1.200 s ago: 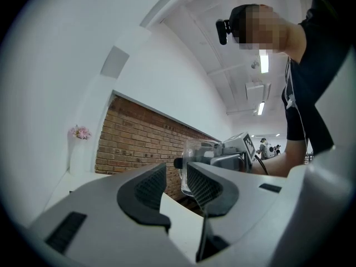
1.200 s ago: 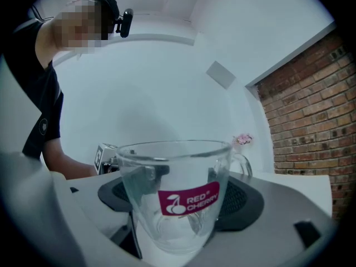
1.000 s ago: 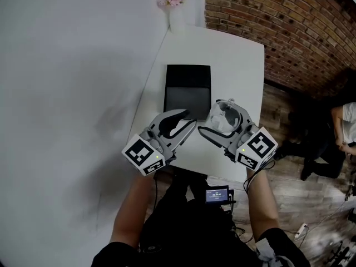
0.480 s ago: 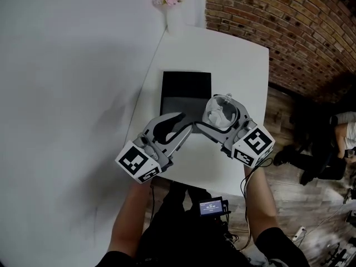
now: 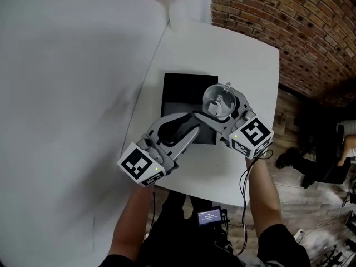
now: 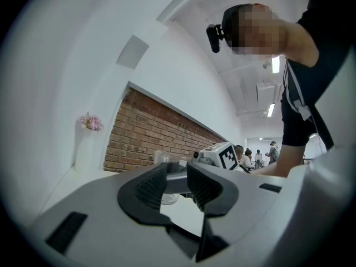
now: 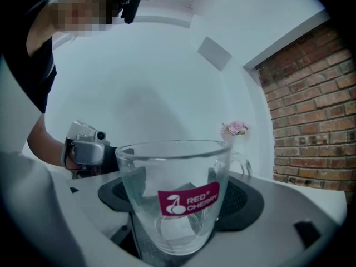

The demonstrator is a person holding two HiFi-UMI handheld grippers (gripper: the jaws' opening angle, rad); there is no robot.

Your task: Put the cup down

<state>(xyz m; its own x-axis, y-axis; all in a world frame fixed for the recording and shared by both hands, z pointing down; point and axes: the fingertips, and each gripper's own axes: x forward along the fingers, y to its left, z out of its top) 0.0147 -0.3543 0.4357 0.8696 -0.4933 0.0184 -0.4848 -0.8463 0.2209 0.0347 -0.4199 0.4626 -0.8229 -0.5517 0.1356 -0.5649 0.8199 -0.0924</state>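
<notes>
A clear glass cup point(image 5: 214, 96) with a red cherry label point(image 7: 188, 201) and a handle sits between the pads of my right gripper point(image 5: 218, 105), which is shut on it. The cup stands upright over the right edge of a black mat point(image 5: 181, 90) on the white table point(image 5: 233, 49); whether it touches the mat I cannot tell. My left gripper point(image 5: 190, 122) lies just left of it, over the mat's near edge, its pads point(image 6: 146, 187) a little apart with nothing between them. Through that gap the cup point(image 6: 164, 192) shows.
A white vase with pink flowers point(image 5: 177, 4) stands at the table's far corner against the white wall. A brick wall point(image 5: 300, 32) and wooden floor lie to the right. A small device with a lit screen point(image 5: 210, 216) hangs at the person's waist.
My right gripper has carried the cup away from the table's near edge, farther in over the mat's right side. The left gripper has followed forward onto the mat's near edge.
</notes>
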